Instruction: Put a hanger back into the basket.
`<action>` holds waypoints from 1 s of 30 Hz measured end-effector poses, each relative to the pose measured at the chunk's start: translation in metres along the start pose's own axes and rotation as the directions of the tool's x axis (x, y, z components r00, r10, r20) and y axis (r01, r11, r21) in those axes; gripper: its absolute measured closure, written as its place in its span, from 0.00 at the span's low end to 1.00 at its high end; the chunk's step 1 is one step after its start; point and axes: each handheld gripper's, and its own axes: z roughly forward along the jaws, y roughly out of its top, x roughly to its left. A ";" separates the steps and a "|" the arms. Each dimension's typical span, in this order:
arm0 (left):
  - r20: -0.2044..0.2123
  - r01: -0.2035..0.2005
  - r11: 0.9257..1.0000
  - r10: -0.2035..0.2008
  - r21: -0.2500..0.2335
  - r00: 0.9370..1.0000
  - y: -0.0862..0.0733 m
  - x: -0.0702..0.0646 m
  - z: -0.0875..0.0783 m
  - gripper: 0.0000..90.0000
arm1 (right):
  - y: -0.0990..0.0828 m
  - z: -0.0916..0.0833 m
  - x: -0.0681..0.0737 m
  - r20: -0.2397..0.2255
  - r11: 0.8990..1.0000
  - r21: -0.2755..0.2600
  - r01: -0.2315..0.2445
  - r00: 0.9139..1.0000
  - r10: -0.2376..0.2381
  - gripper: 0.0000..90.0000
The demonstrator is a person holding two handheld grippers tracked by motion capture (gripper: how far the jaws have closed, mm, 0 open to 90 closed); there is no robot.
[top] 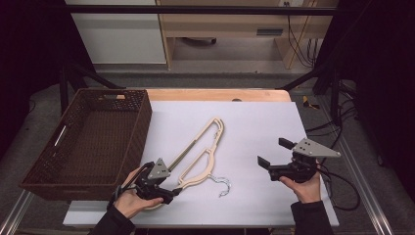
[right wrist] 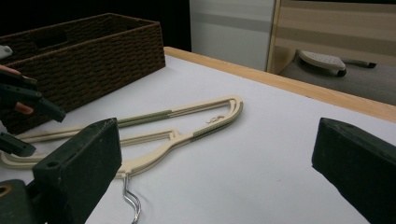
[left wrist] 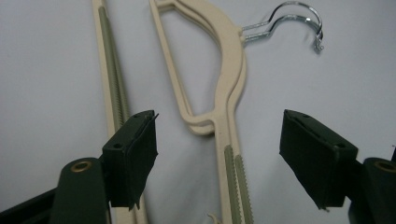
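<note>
Two cream plastic hangers (top: 203,147) lie stacked on the white mat, their metal hooks (top: 222,186) pointing at the near edge. My left gripper (top: 172,192) is low over the hangers' near left end. In the left gripper view its jaws stand apart on either side of one hanger arm (left wrist: 229,84); the pads (left wrist: 140,154) do not touch it. The hooks (left wrist: 299,18) lie beyond. My right gripper (top: 275,152) hovers at the right of the mat, open with nothing in it. Its own view shows the hangers (right wrist: 187,123) ahead and the left gripper (right wrist: 28,121) at the left edge.
A dark brown woven basket (top: 142,117) stands at the left of the table, close to the hangers' far end; its wall (right wrist: 93,51) rises behind them. The white mat (top: 259,122) covers most of the wooden table (top: 215,94). Cabinets stand on the floor beyond.
</note>
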 end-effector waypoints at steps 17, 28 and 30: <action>0.051 0.065 0.990 -0.071 0.125 0.996 -0.005 0.007 0.025 0.71 | -0.001 0.003 0.001 -0.009 1.000 0.009 0.005 1.000 -0.005 0.02; 0.063 0.103 0.983 -0.114 0.152 0.992 -0.002 0.007 0.028 0.76 | -0.002 0.005 0.002 -0.012 1.000 0.018 0.003 1.000 -0.002 0.02; 0.070 0.110 0.982 -0.122 0.154 0.990 -0.002 0.007 0.028 0.79 | -0.002 0.006 0.002 -0.012 1.000 0.019 0.003 1.000 -0.003 0.02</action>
